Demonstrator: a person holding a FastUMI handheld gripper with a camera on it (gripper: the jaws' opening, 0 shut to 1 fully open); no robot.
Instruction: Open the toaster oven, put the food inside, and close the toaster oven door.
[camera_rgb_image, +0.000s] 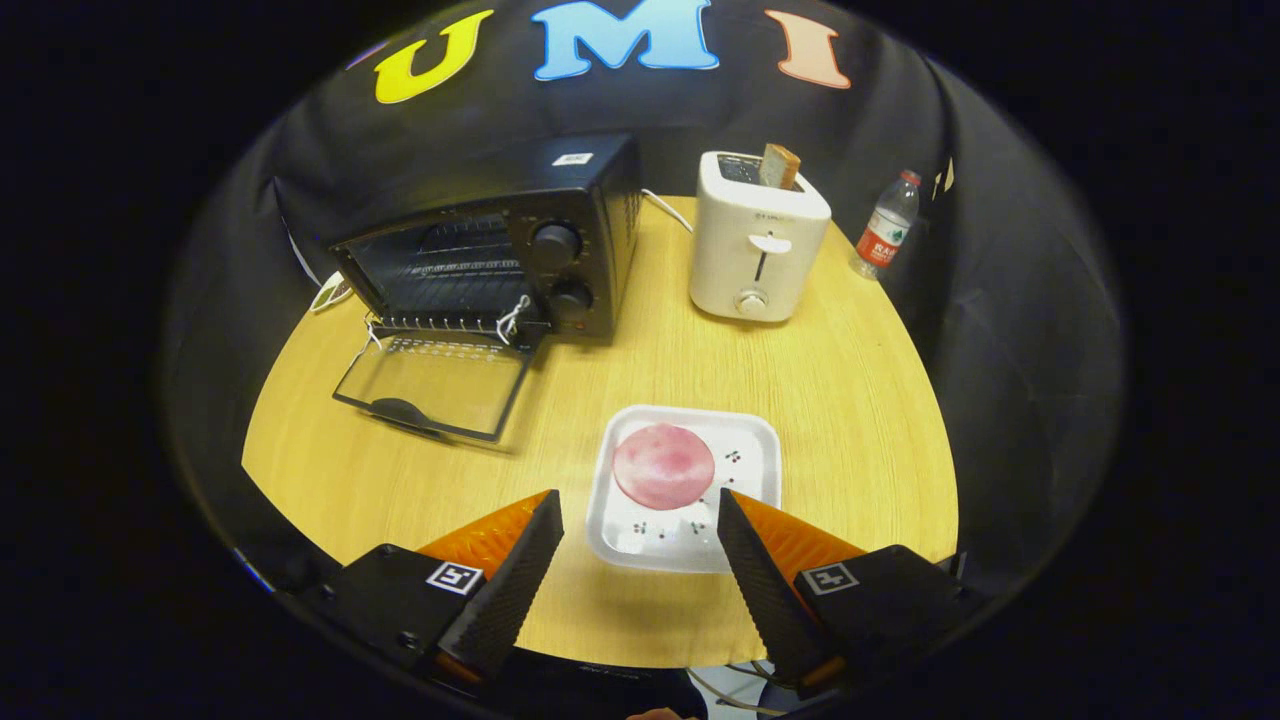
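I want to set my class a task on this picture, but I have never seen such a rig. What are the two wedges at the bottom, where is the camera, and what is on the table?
The wedges are the two fingers of a hand-held gripper; a person carries it, and the camera rides on it, looking forward along the fingers. They stand open and hold nothing. Just ahead of them a white square plate carries a round pink slice of food. Beyond, on the wooden table, a black toaster oven has its glass door folded down open. Beside it stand a white pop-up toaster with a slice of bread in it and a water bottle.
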